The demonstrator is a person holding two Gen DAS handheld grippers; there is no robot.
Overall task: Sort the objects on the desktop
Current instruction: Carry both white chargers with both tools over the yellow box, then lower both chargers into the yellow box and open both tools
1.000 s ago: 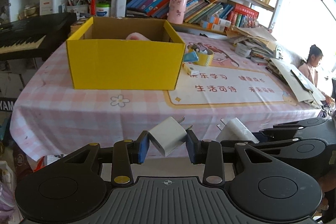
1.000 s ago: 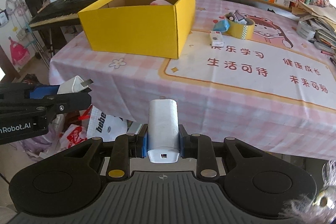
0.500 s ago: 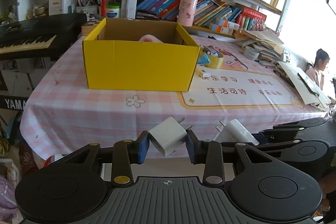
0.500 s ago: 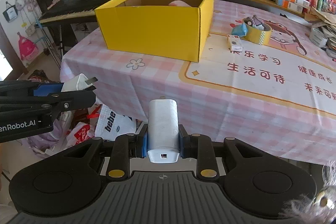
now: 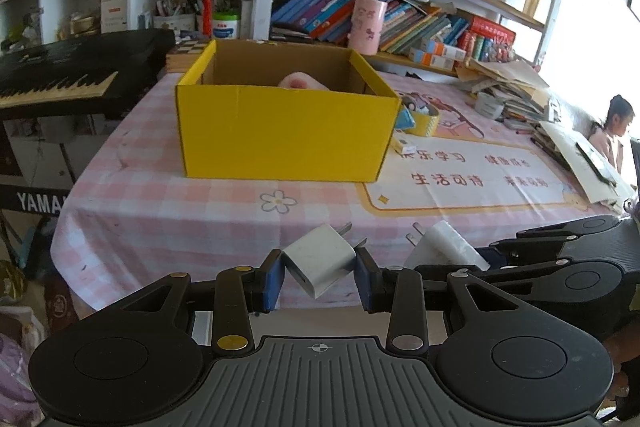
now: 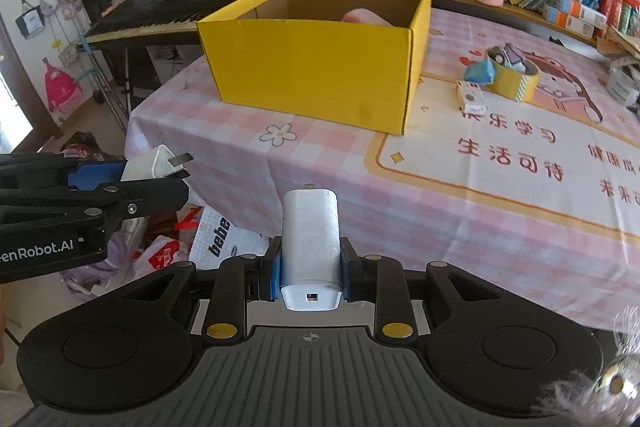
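My left gripper (image 5: 319,277) is shut on a small square white plug charger (image 5: 320,259), held cornerwise with its prongs pointing up and right. My right gripper (image 6: 310,273) is shut on a longer white charger (image 6: 310,239), its USB port facing the camera. Both hang off the table's near edge, side by side; the right one's charger (image 5: 442,245) shows in the left wrist view, the left one's charger (image 6: 154,163) in the right wrist view. Ahead on the pink checked tablecloth (image 5: 200,211) stands an open yellow cardboard box (image 5: 284,135) with something pink (image 5: 298,83) inside.
Right of the box lie a yellow tape roll (image 6: 514,79), a blue scrap (image 6: 478,73) and a small white pack (image 6: 472,97). A black keyboard (image 5: 60,79) stands left of the table, bookshelves behind. Bags lie on the floor (image 6: 216,243). A person (image 5: 612,131) sits far right.
Both grippers have shifted left and closer along the table's front, so the yellow box now sits nearer the middle of each view and looks larger. Both grips are unchanged.
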